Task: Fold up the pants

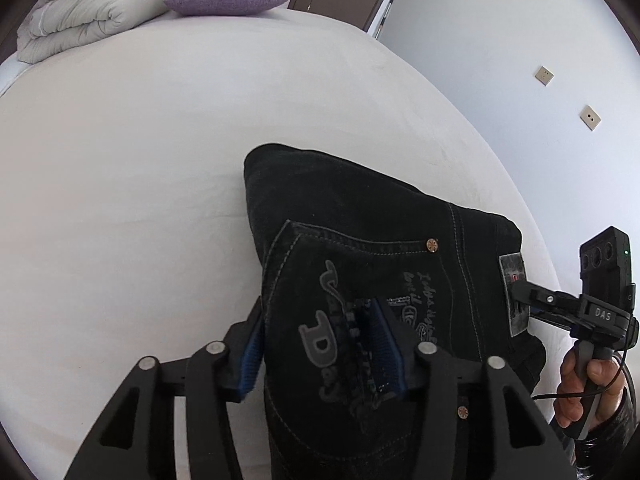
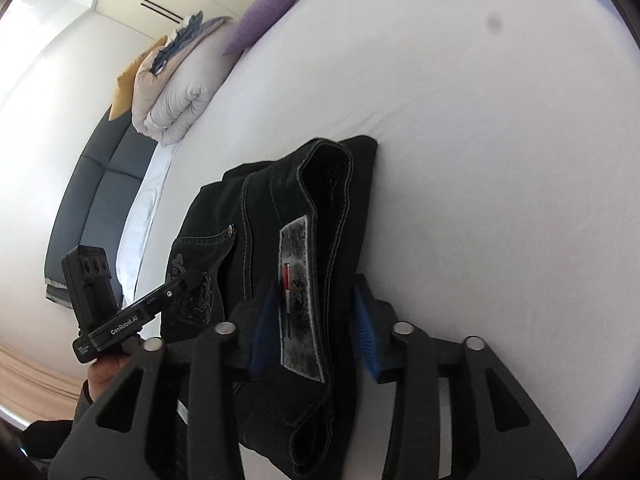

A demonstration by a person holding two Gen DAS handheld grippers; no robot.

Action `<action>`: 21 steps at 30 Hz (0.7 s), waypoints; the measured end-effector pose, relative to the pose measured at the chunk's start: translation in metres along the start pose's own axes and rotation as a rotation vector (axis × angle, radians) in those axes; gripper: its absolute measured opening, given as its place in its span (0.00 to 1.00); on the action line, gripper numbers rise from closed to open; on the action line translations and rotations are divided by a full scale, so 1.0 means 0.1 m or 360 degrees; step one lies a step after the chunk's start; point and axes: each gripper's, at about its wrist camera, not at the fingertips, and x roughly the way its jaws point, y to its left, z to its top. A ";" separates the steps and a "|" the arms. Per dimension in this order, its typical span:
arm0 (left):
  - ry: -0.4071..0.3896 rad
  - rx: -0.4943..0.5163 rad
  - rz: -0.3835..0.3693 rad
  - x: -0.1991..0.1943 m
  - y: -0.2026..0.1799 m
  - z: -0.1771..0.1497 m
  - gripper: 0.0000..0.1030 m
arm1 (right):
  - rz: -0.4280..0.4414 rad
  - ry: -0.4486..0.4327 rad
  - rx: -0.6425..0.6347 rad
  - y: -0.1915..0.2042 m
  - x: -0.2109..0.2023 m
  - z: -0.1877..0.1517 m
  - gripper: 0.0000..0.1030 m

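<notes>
Two grippers are working at the waistband end of the folded black jeans (image 1: 360,208), which are lying on the white bed (image 1: 140,140) toward its near edge, well apart from the purple pillow (image 1: 226,0) and the rolled duvet (image 1: 92,16) at the head end.

The left gripper (image 1: 326,354) is standing with its jaws apart over the embroidered back pocket (image 1: 360,300); one blue pad is lying on the denim and the other is hanging just off the side fold, so nothing is being pinched. The right gripper (image 2: 316,336) is straddling the waistband beside the leather patch (image 2: 298,300), jaws likewise parted and pads not pressing.

Risks from here:
- Stacked denim is stiff, and the top layer is likely springing back, loosening the fold.
- A pad is sitting close to the fabric and could be snagging a seam or the open waistband on withdrawal, dragging the stack askew.

Hidden or unclear: the lower layers and leg hems are lying out of sight, so their alignment cannot be told. The near end of the jeans is being cut off by both gripper bodies.
</notes>
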 end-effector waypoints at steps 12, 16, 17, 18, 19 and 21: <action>-0.0764 0.0360 0.0653 -1.44 -0.85 -0.43 1.00 | -0.0349 -0.0930 -0.0623 1.23 -1.71 -0.70 0.82; -0.0882 0.0330 0.0810 -1.85 -0.92 -0.62 1.00 | -0.0364 -0.1403 -0.0821 1.57 -2.23 -1.23 1.00; -0.0890 0.0312 0.0828 -1.91 -0.97 -0.69 1.00 | -0.0422 -0.1471 -0.0865 1.65 -2.30 -1.32 1.00; -0.0874 0.0279 0.0810 -1.98 -0.97 -0.74 1.00 | -0.0508 -0.1498 -0.0898 1.76 -2.33 -1.37 1.00; -0.0850 0.0246 0.0766 -1.99 -0.99 -0.75 1.00 | -0.0588 -0.1487 -0.0908 1.83 -2.35 -1.41 1.00; -0.0806 0.0161 0.0698 -2.02 -0.97 -0.82 1.00 | -0.0689 -0.1373 -0.0912 1.92 -2.36 -1.47 1.00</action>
